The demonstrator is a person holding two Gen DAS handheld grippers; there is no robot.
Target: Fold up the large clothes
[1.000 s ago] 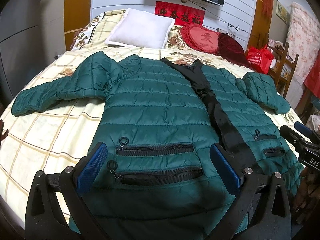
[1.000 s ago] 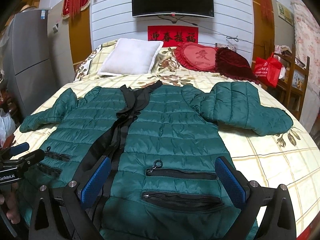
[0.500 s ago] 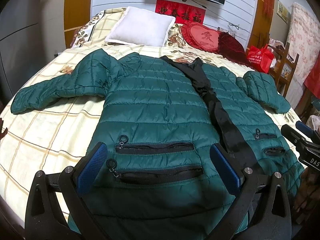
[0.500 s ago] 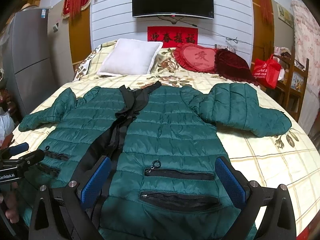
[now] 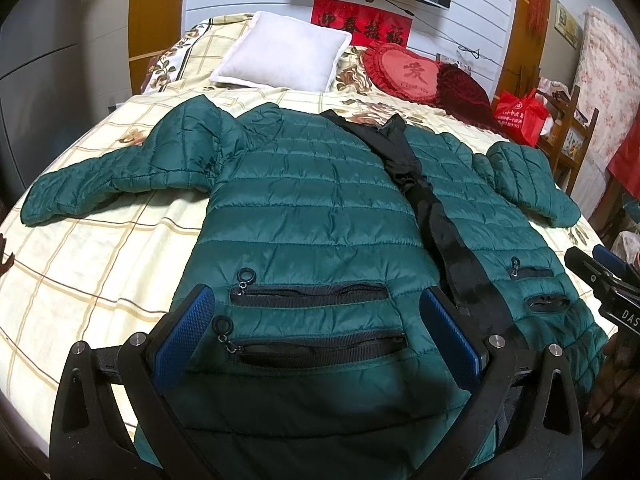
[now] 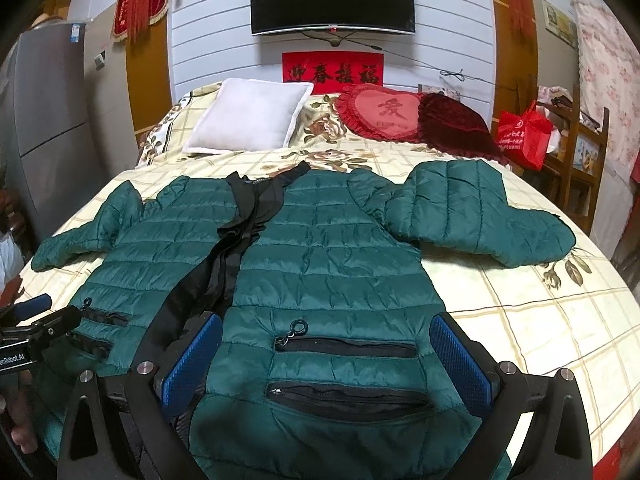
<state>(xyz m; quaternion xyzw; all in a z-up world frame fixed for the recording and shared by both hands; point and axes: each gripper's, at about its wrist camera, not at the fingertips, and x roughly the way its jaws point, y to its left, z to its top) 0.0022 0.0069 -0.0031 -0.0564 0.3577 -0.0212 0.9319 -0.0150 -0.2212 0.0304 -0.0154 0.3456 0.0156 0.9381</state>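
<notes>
A dark green quilted puffer jacket (image 5: pixel 312 208) lies front up on the bed, both sleeves spread out, a black placket running down its middle. It also shows in the right wrist view (image 6: pixel 328 264). My left gripper (image 5: pixel 316 332) is open and empty, hovering over the left front panel's zip pockets near the hem. My right gripper (image 6: pixel 328 356) is open and empty over the right front panel's pockets. Each gripper shows at the edge of the other's view.
The bed (image 5: pixel 100 264) has a cream checked floral cover. A white pillow (image 6: pixel 248 120), a red heart cushion (image 6: pixel 380 114) and a dark red cushion (image 6: pixel 456 126) lie at its head. A red bag (image 6: pixel 524 140) and wooden chair stand at the right.
Both grippers have shifted slightly over the jacket's hem and stay open. The jacket has not moved.
</notes>
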